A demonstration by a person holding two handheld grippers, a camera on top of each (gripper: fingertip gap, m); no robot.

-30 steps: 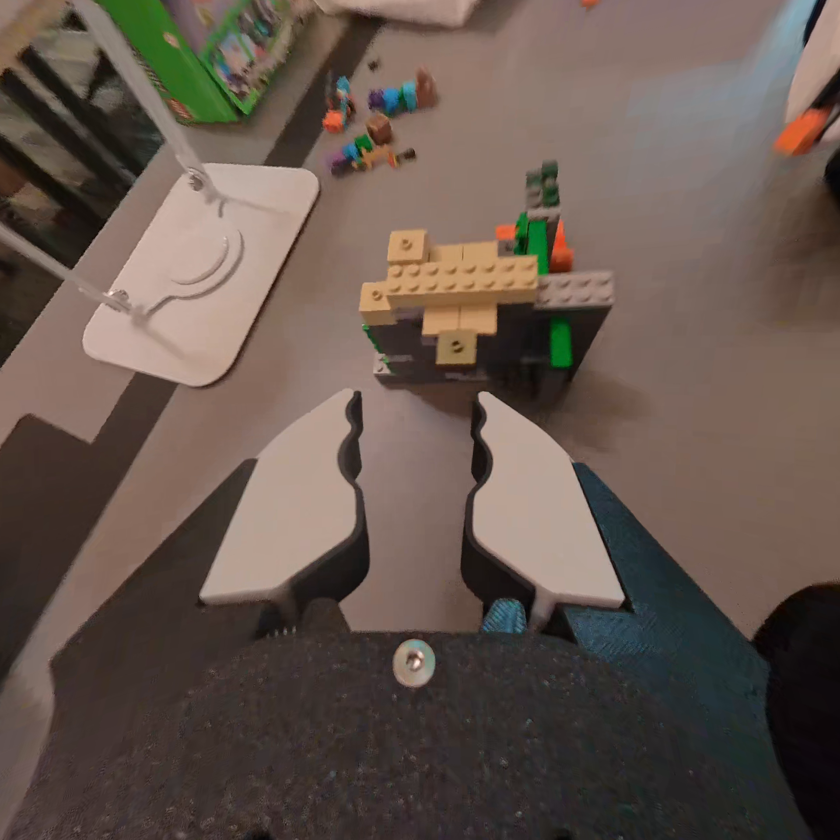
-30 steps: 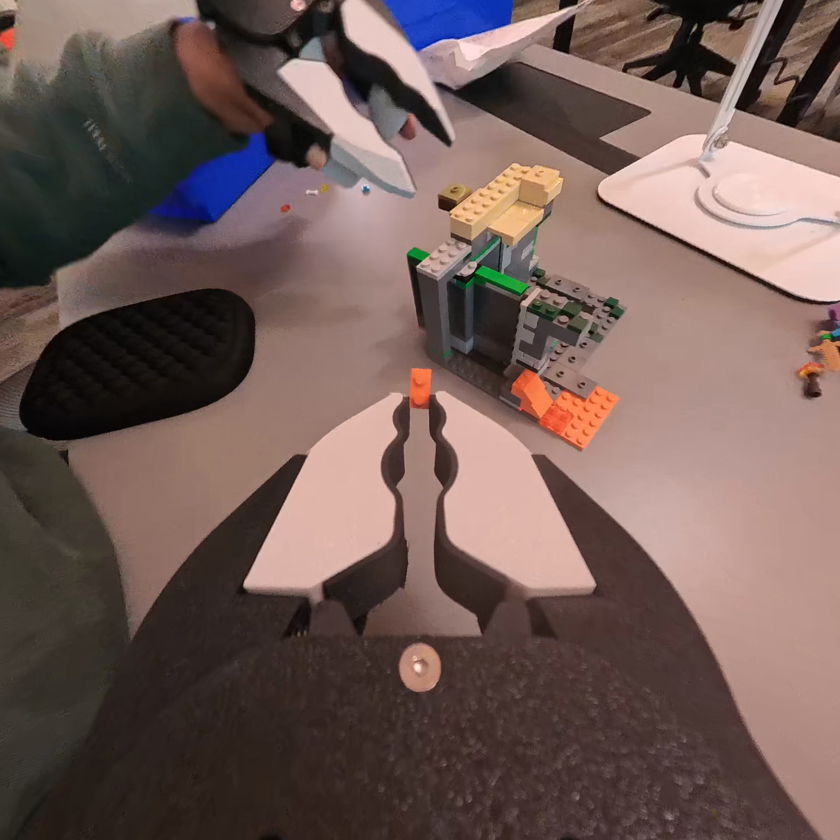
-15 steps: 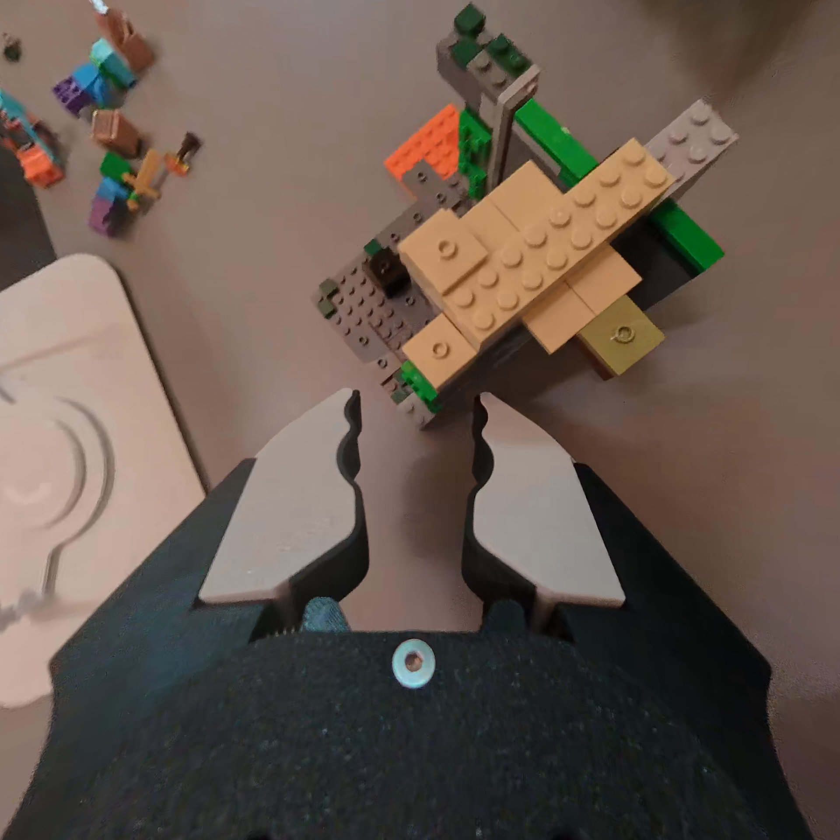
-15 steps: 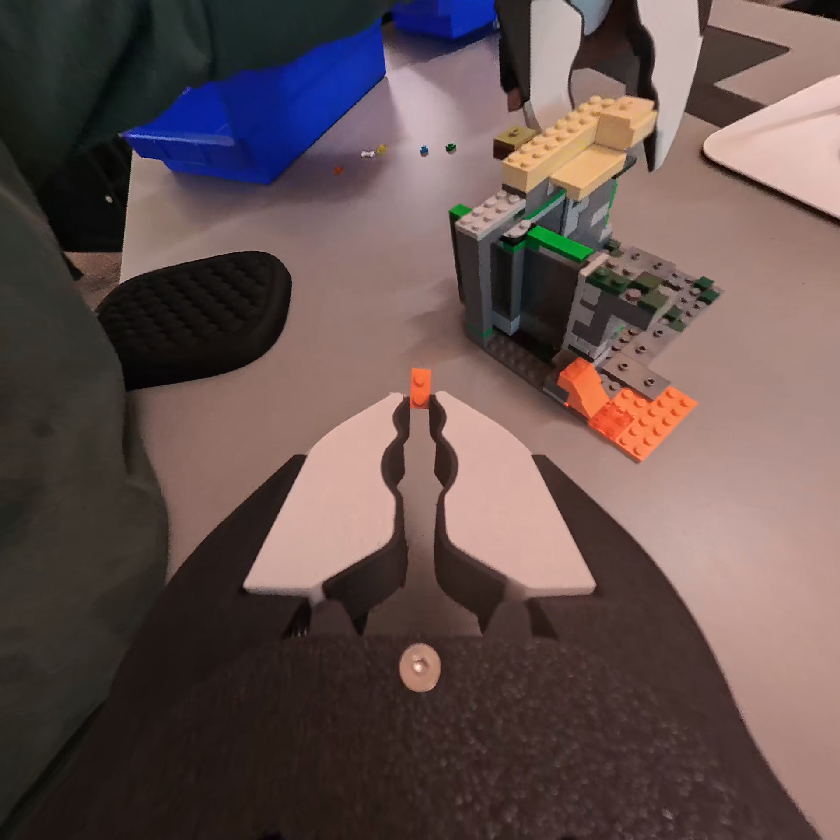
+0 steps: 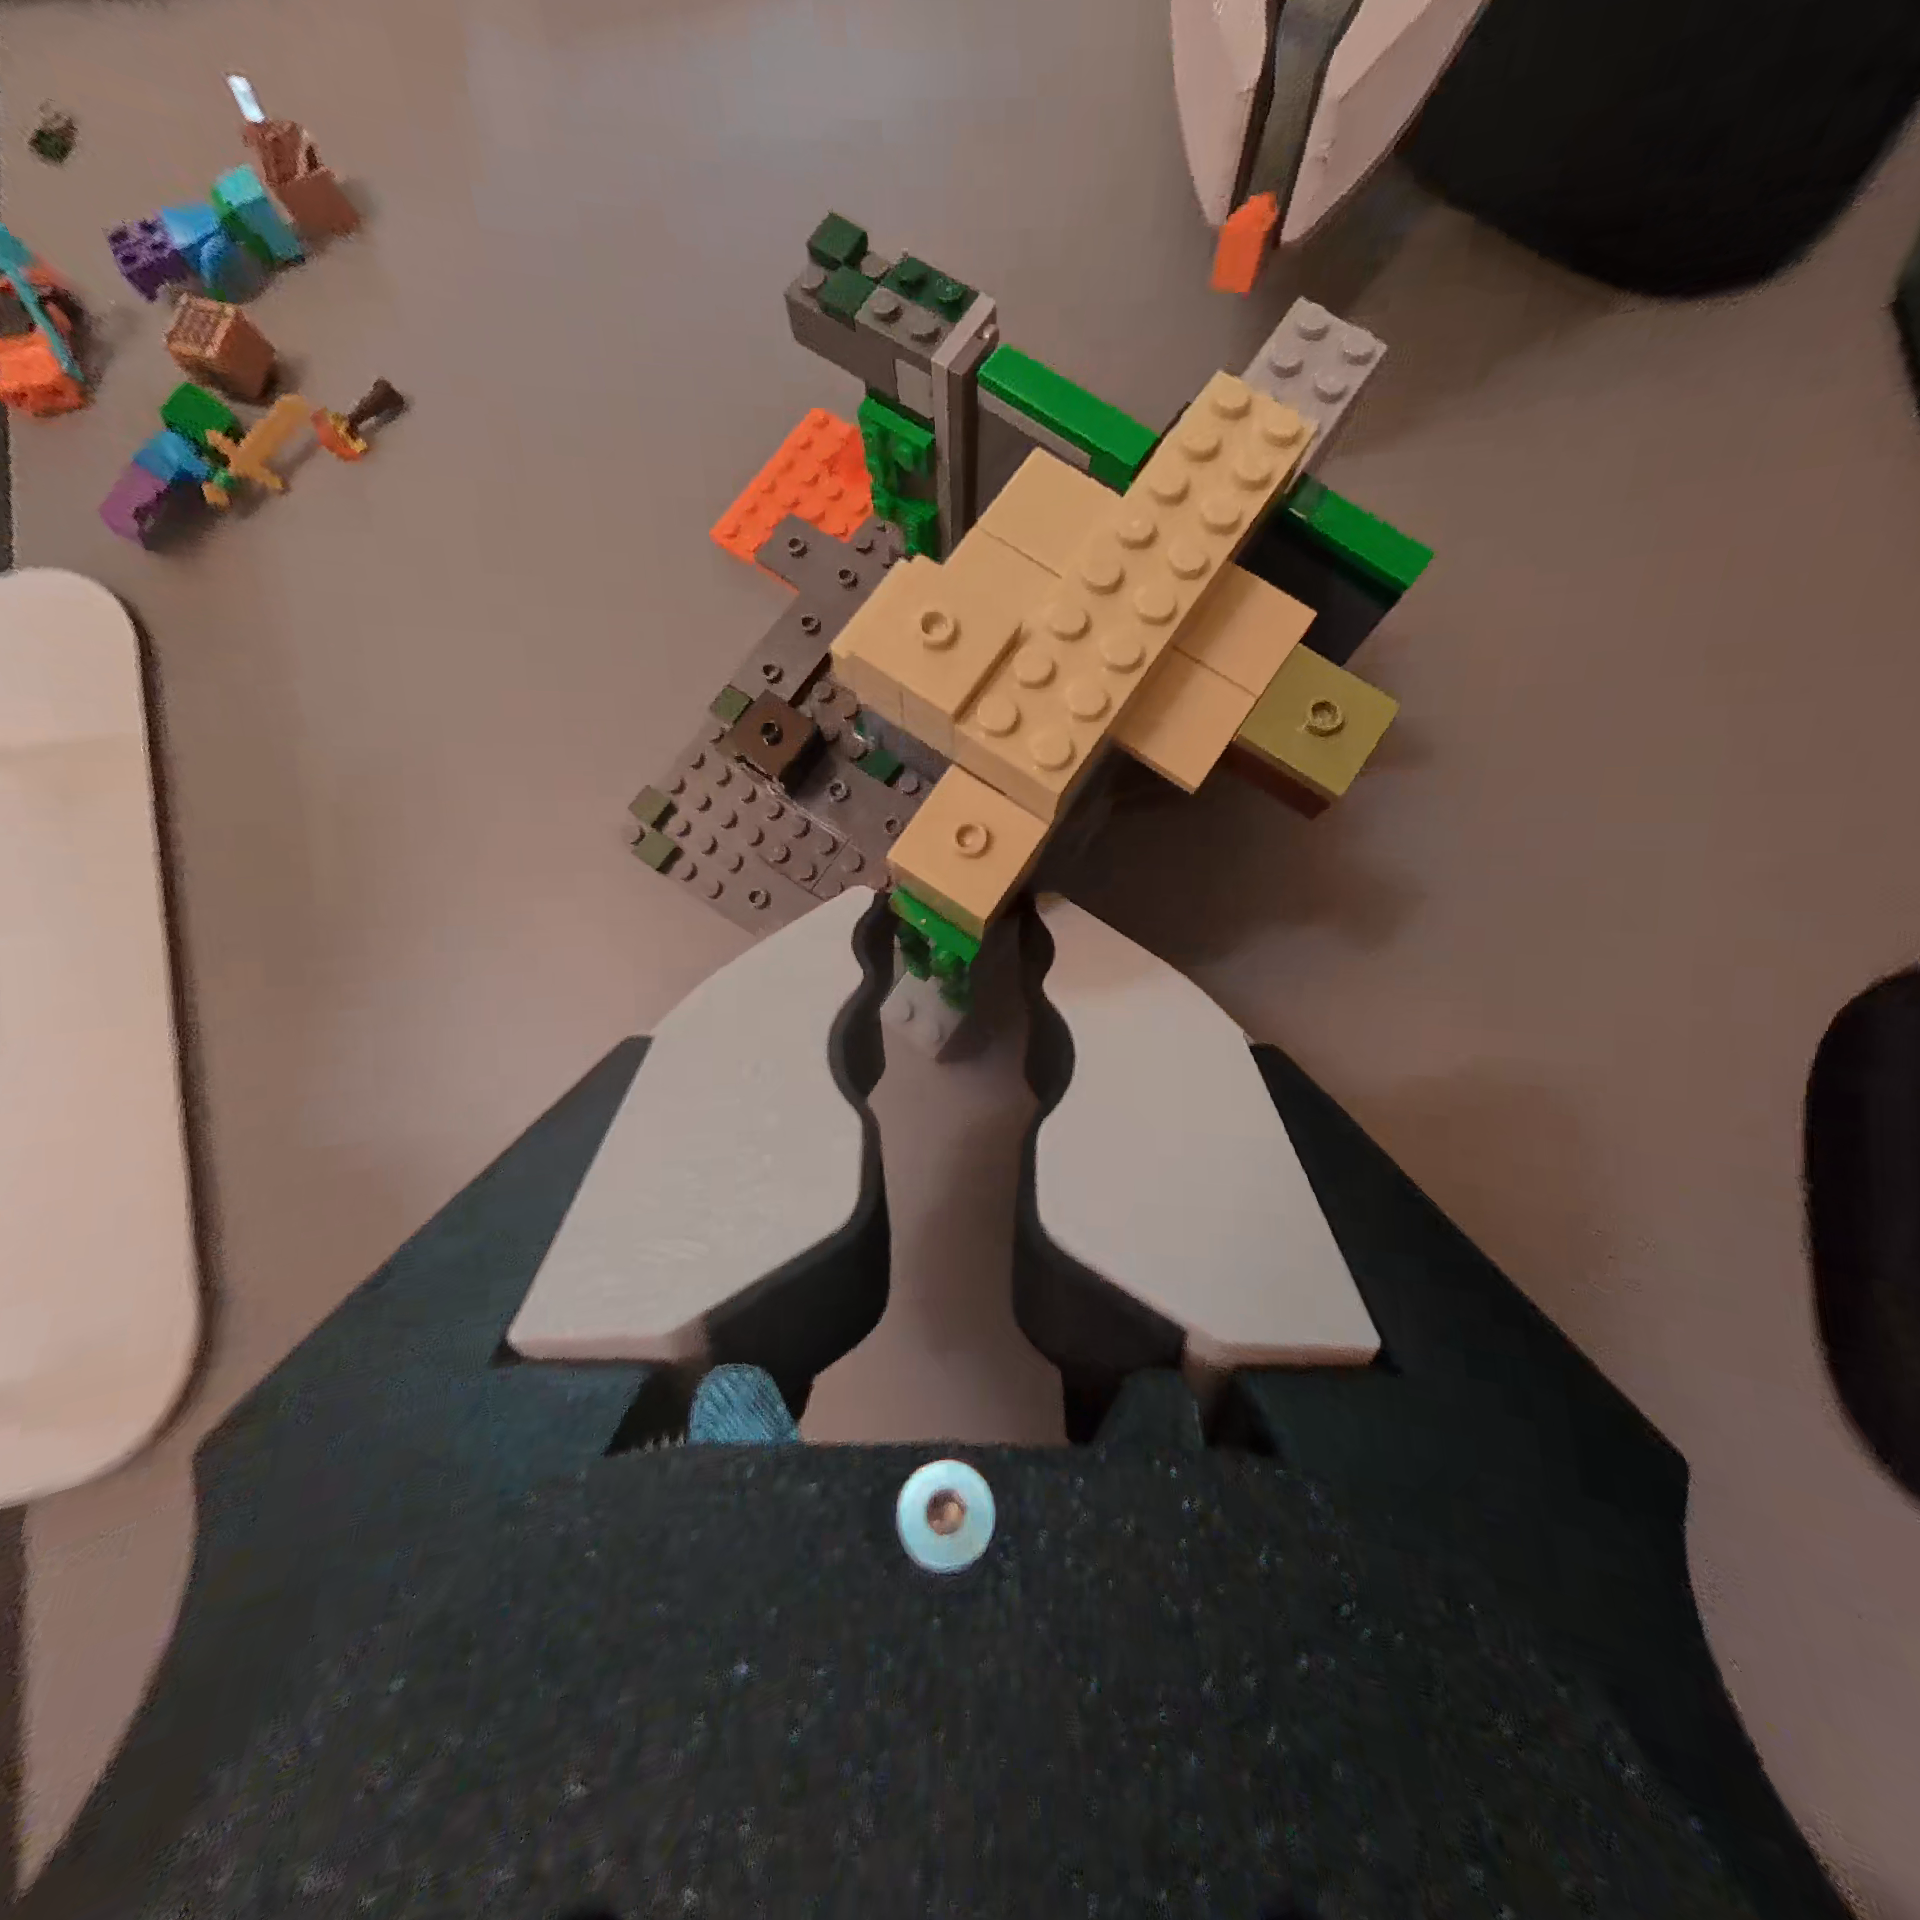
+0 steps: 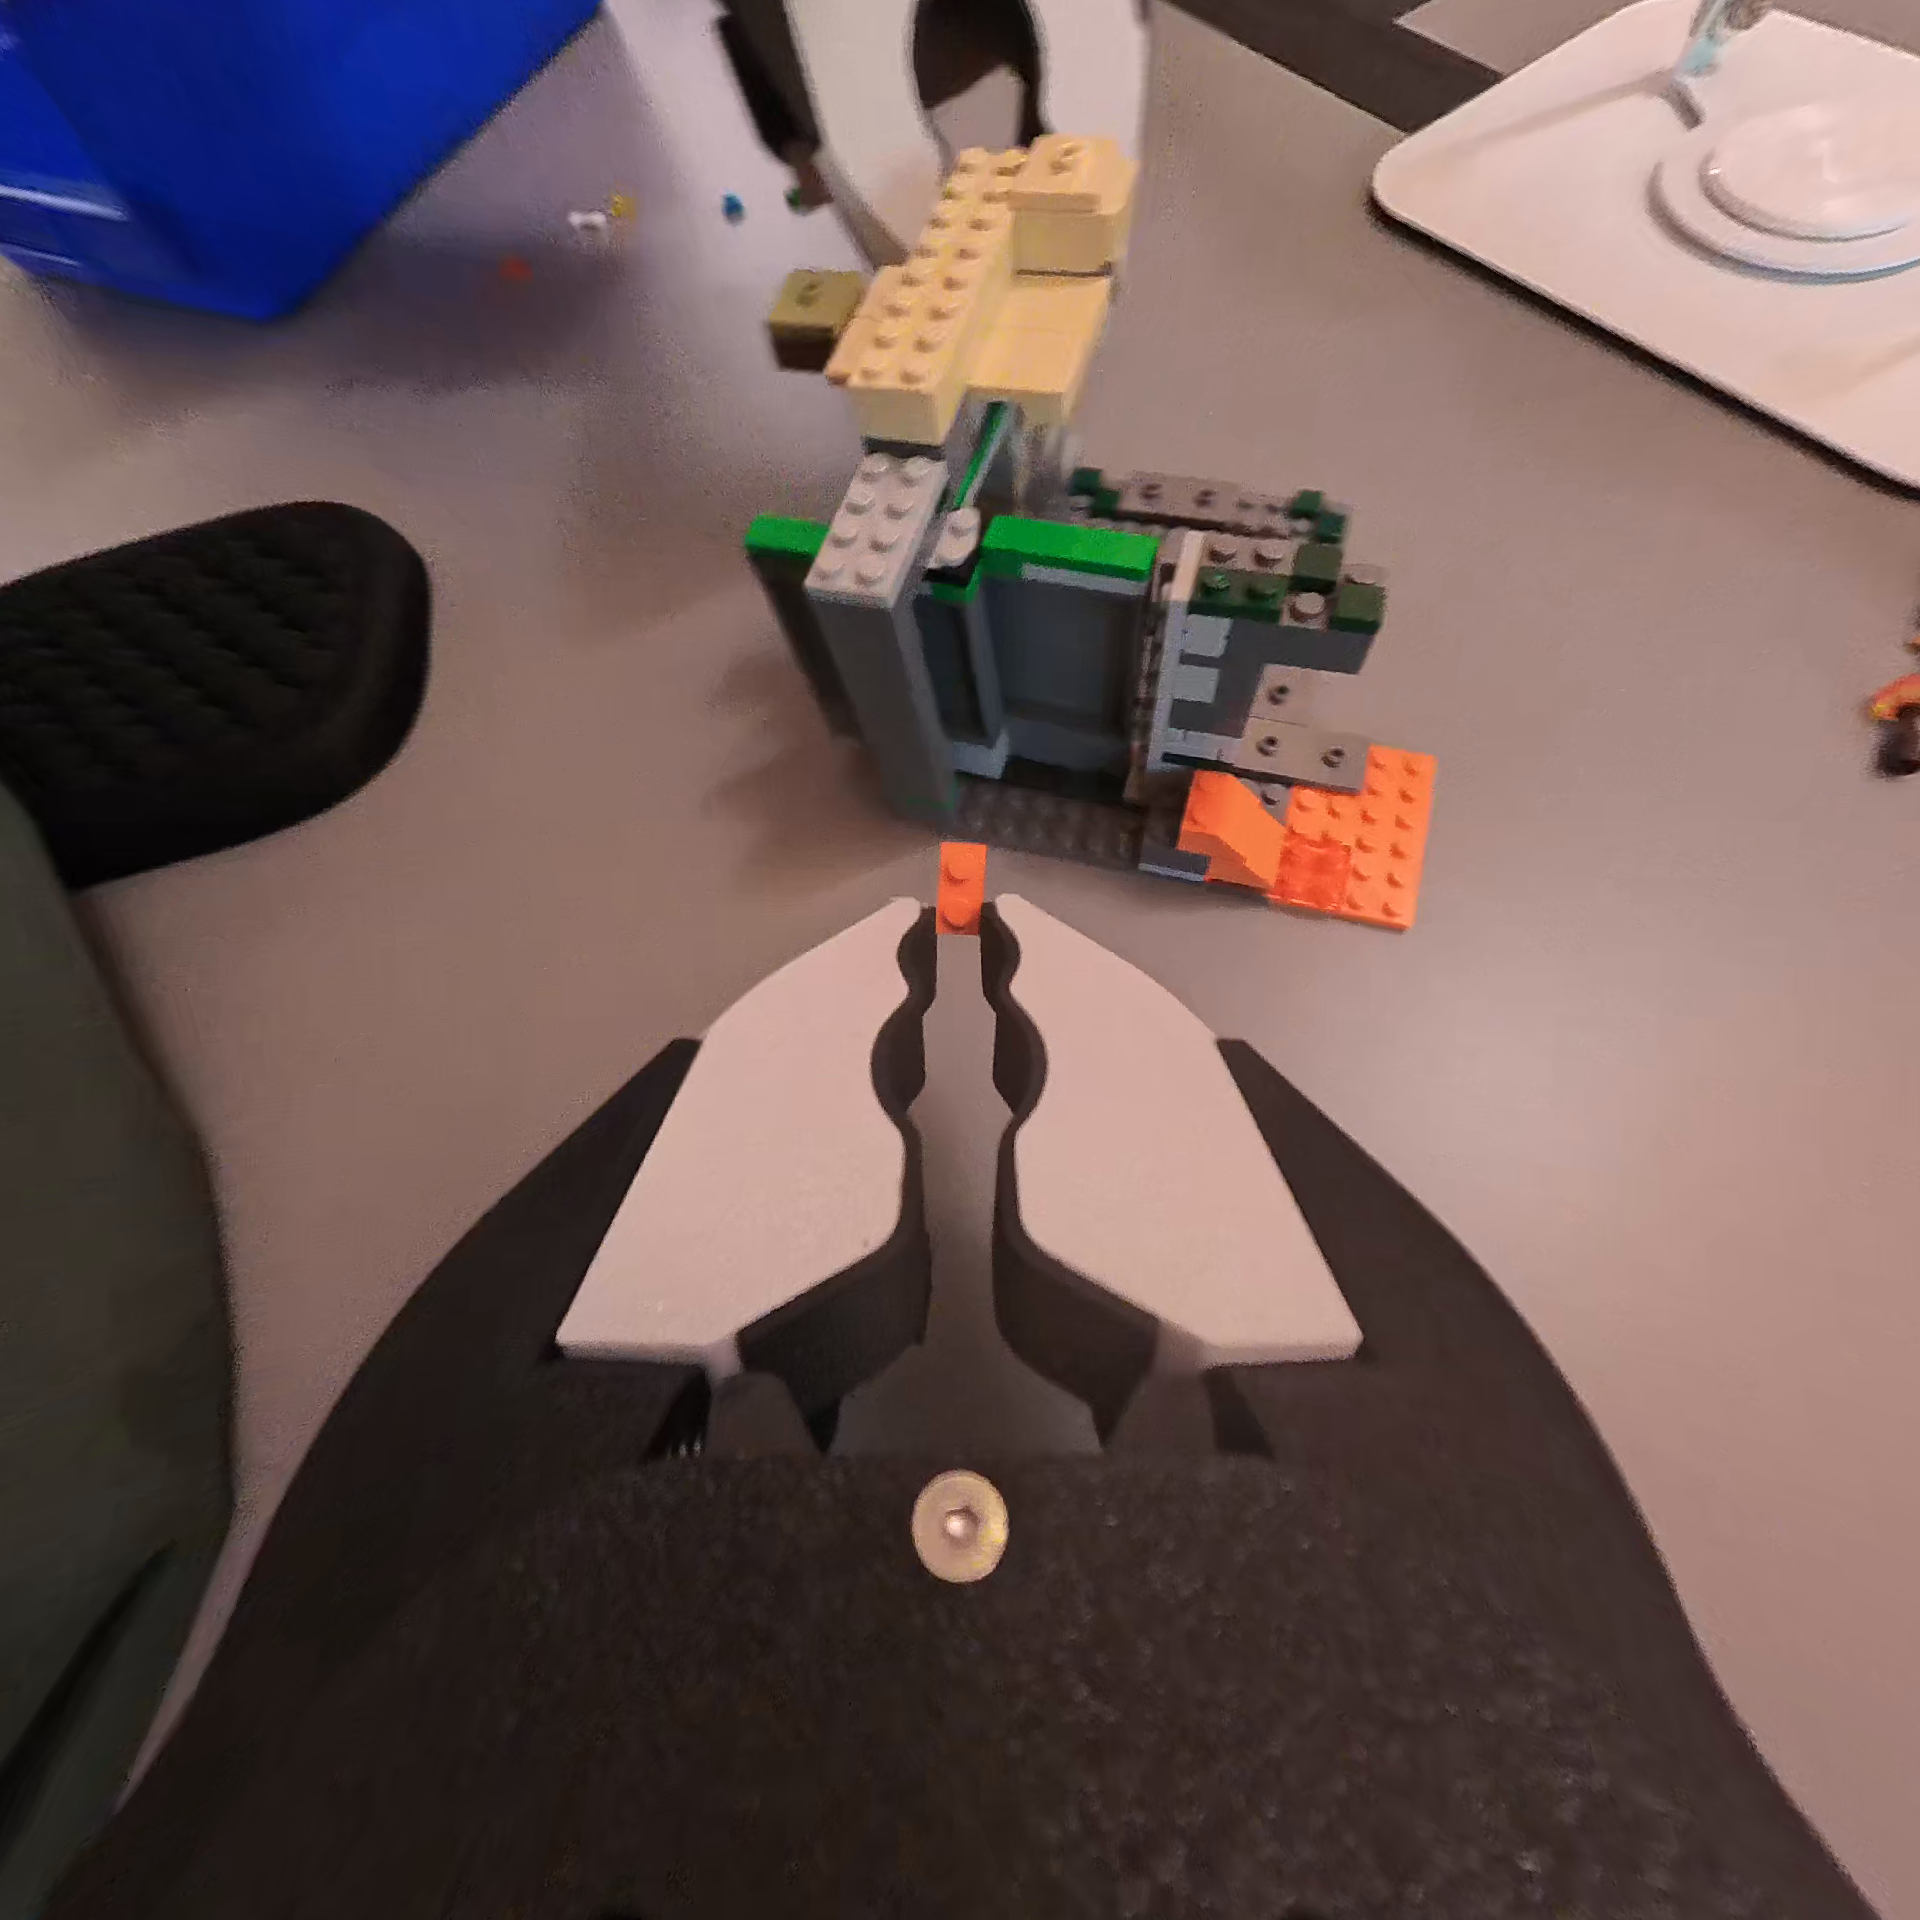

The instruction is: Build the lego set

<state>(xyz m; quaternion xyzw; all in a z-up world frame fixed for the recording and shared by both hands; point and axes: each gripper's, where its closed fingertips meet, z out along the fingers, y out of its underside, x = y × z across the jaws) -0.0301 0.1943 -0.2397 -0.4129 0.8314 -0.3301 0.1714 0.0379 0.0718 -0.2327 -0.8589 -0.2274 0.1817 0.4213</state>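
Two tongs are at work on one half-built lego model [image 5: 1049,623], which stands on the grey counter [image 5: 1558,831] well in from its edges. Going left to right in the left wrist view: the white lamp base [image 5: 73,987] sits at the left edge, a scatter of loose pieces [image 5: 208,343] lies toward the far left corner, and the model fills the middle. The left tongs [image 5: 956,914] straddle its near corner, the tan roof [image 5: 1091,634] and green trim just between the tips; the jaws stand apart, and whether they press the model yet I cannot tell. Judging by the placing, they are there to steady the build. To the right, the right tongs [image 6: 961,914] are clamped on a small orange brick [image 6: 961,883], held stud-up just short of the model's front, likely ready to be pressed on.

The model is a grey-walled structure with green strips along the wall tops, a dark baseplate, an orange plate [image 6: 1361,842] and orange slope at its front right corner, and a stepped tan roof overhanging the top, with an olive tile [image 5: 1320,717] at one side. A blue bin [image 6: 260,135] stands beyond
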